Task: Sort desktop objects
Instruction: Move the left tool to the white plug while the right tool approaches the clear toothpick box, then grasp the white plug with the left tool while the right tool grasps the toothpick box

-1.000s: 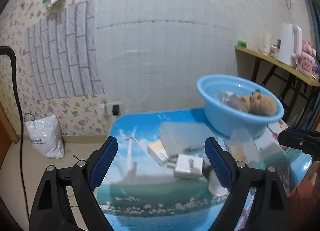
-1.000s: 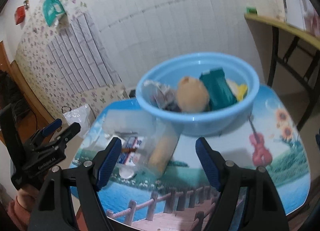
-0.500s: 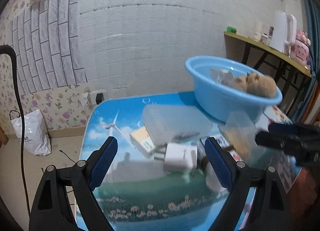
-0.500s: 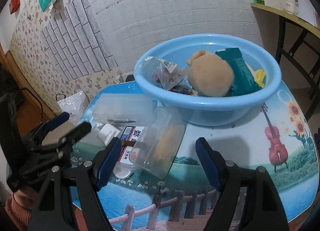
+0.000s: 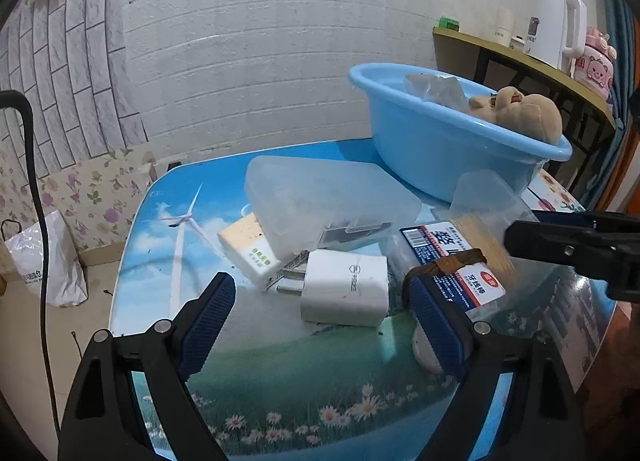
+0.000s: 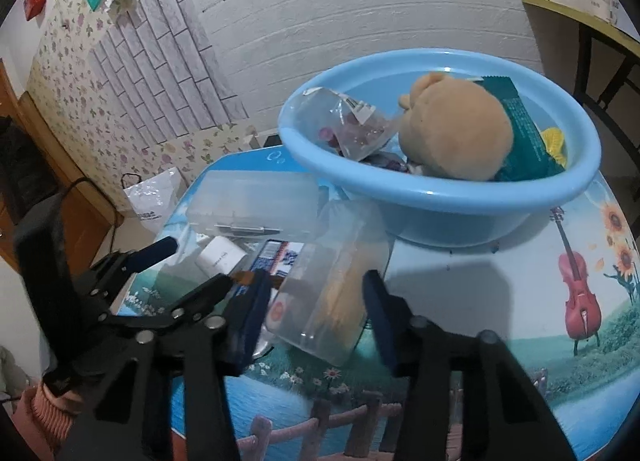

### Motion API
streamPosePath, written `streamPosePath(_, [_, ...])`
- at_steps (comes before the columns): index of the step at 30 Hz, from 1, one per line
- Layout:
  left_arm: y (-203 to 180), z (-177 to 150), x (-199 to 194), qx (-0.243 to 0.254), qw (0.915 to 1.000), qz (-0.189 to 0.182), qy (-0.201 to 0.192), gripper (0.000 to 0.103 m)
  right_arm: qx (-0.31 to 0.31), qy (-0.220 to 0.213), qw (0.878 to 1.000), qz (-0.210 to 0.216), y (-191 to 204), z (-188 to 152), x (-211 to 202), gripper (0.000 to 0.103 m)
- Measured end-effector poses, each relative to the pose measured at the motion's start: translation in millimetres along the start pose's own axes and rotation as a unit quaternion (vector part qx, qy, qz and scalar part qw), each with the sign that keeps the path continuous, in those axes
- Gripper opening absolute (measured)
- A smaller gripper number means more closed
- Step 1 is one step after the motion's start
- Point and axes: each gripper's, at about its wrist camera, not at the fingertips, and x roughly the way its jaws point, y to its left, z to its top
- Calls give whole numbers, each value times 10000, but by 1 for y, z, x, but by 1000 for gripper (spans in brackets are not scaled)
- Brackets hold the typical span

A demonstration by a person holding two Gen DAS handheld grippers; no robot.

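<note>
Now both of my grippers sit much lower and closer over the pile than a second ago. What was a small cluster in mid-frame fills the middle of each view. My left gripper (image 5: 320,309) is spread wide, its blue pads flanking the white charger (image 5: 346,288), which lies at lower centre, apart from both pads. My right gripper (image 6: 312,311) is also wide, straddling the clear toothpick box (image 6: 334,289) without gripping it; the left pad looks just beside the box wall, though I cannot tell if it touches. The frosted case (image 5: 320,207) leans across the heap behind the charger. The blue basin (image 6: 460,191), upper right, already holds the plush toy (image 6: 460,133) and packets. I judge both approaches nearly finished, so closing comes next, and the crowded pile could shift.
</note>
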Motion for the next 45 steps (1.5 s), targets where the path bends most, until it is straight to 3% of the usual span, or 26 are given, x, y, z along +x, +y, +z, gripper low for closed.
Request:
streamPosePath(5, [-1, 2, 4, 49, 10000, -14, 81, 89, -31, -11, 9999, 105, -9, 0, -8, 37])
streamPosePath(6, [-1, 2, 4, 54, 9999, -72, 103, 81, -33, -18, 9999, 111, -11, 0, -10, 36])
streamPosePath(7, [-1, 2, 4, 32, 9998, -165, 115, 67, -33, -27, 9999, 113, -13, -1, -12, 35])
streamPosePath(9, [-1, 0, 5, -42, 9996, -194, 194, 58, -37, -40, 9999, 101, -16, -2, -16, 34])
streamPosePath(11, [-4, -1, 4, 18, 9997, -154, 166, 58, -40, -26, 9999, 108, -20, -3, -20, 34])
streamPosePath(13, [-8, -2, 0, 95, 9995, -250, 136, 44, -107, -28, 9999, 76, -20, -5, -24, 33])
streamPosePath(27, [-17, -11, -16, 122, 9994, -125, 283, 44, -573, -39, 9983, -76, -32, -22, -47, 33])
streamPosePath(33, [-12, -23, -30, -153, 9993, 155, 293, 45, -542, 108, 9984, -155, -33, -26, -37, 44])
streamPosePath(41, [-8, -27, -31, -256, 9985, 381, 313, 58, -727, 243, 9968, -221, -35, -36, -25, 44])
streamPosePath(45, [-13, -26, -28, -64, 9984, 460, 308, 70, -862, 223, 9955, -317, -35, -36, -20, 44])
